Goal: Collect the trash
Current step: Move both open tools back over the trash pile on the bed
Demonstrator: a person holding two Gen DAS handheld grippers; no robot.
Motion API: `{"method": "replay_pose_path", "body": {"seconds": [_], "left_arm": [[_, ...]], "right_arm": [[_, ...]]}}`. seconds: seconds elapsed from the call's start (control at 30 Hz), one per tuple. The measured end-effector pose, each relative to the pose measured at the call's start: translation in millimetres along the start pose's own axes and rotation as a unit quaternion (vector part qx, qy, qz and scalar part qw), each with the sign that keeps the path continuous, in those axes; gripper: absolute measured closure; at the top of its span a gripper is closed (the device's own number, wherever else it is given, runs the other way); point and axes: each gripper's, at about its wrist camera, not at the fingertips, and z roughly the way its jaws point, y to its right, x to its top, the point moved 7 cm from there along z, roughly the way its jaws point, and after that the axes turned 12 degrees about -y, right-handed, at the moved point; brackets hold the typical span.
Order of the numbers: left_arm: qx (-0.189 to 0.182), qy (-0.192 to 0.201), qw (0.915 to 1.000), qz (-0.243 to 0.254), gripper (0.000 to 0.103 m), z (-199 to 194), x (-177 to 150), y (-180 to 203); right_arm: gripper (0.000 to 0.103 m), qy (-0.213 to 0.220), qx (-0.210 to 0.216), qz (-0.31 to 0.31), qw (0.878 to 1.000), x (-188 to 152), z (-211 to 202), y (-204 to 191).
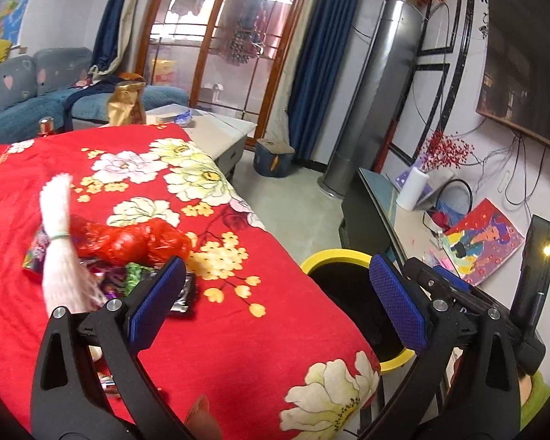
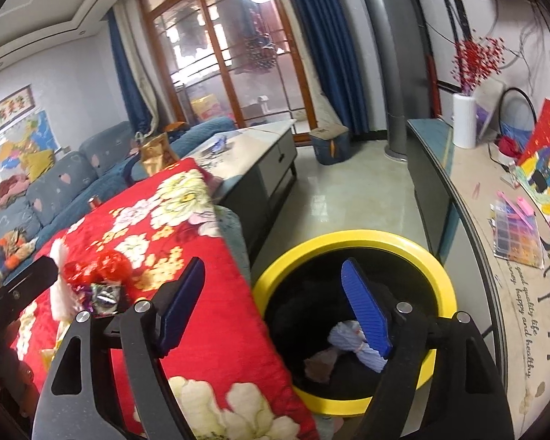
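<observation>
Left wrist view: left gripper point(image 1: 277, 293) hovering above the near edge of the red floral cloth point(image 1: 220, 330), jaws wide apart with nothing between them, probably free to take the next piece. Remaining trash lying together on the cloth just beyond the left blue pad: a crumpled red plastic bag point(image 1: 132, 240), a white tassel-like bundle point(image 1: 60, 242) standing partly over it, and shiny wrappers point(image 1: 135, 278) tucked beneath. Heaped in one spot, so within one reach. Yellow-rimmed bin point(image 1: 333, 256) set on the floor right beside the cloth's edge, likely for a short carry.

Right wrist view: right gripper point(image 2: 273, 304) poised over the bin's mouth point(image 2: 348, 236), jaws spread apart and empty. Inside the black-lined bin, a pale blue tied bundle point(image 2: 348, 341) and a brownish scrap point(image 2: 321, 363) resting at the bottom, partly behind the right pad; seemingly dropped items. Red bag point(image 2: 99, 264) and wrappers point(image 2: 104, 295) waiting on the cloth point(image 2: 209, 330) to the left, with part of the other gripper's black frame alongside them.
</observation>
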Motion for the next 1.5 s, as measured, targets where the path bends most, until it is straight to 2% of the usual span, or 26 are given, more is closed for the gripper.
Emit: {"method": "replay_pose_path", "body": {"seconds": [0.83,1.5], "left_arm": [[0.043,0.041,0.995,-0.081,0.011,-45.3,-2.8,-83.7],[0.083,0.05,0.9844,-0.147,0.011,-75.9,-9.7,-154.0]], "right_arm": [[0.025,-0.006,0.049,-0.094,0.994,-15.0,-14.4,-94.3],[0.025,-0.037,0.103,-0.174,0.979,-46.8,-10.1,-168.6]]}}
